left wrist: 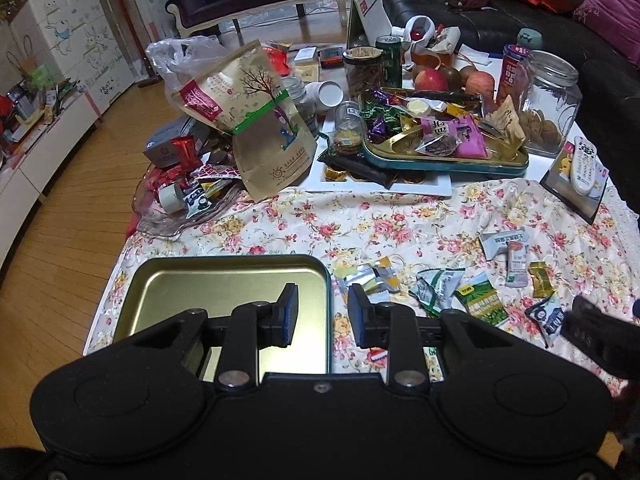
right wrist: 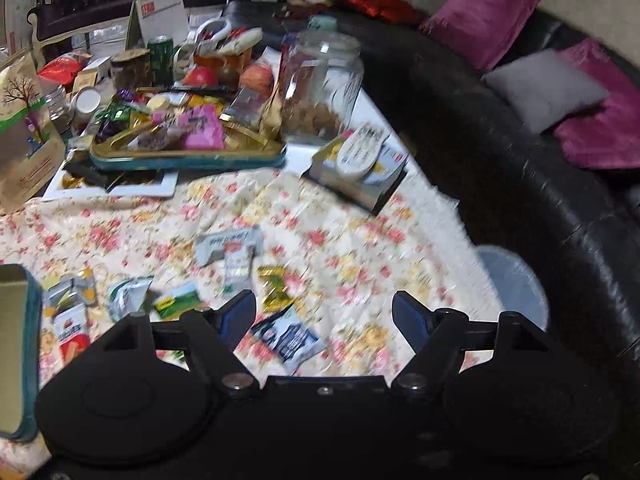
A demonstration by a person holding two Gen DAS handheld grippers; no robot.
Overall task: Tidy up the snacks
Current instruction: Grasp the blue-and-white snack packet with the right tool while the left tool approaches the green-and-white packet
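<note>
Right tongs, wide and empty, hover just above the blue-white packet, nearer than the half-open, empty left tongs.

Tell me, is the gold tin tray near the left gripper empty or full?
Empty. The gold tin tray shows only its bare shiny bottom; the snack packets lie on the floral cloth beside it.

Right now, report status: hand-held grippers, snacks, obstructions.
Left hand-held gripper open, over empty tin tray's right edge. Right hand-held gripper open, empty, above blue-white packet. Loose snack packets on floral cloth. Nothing in the way.
</note>
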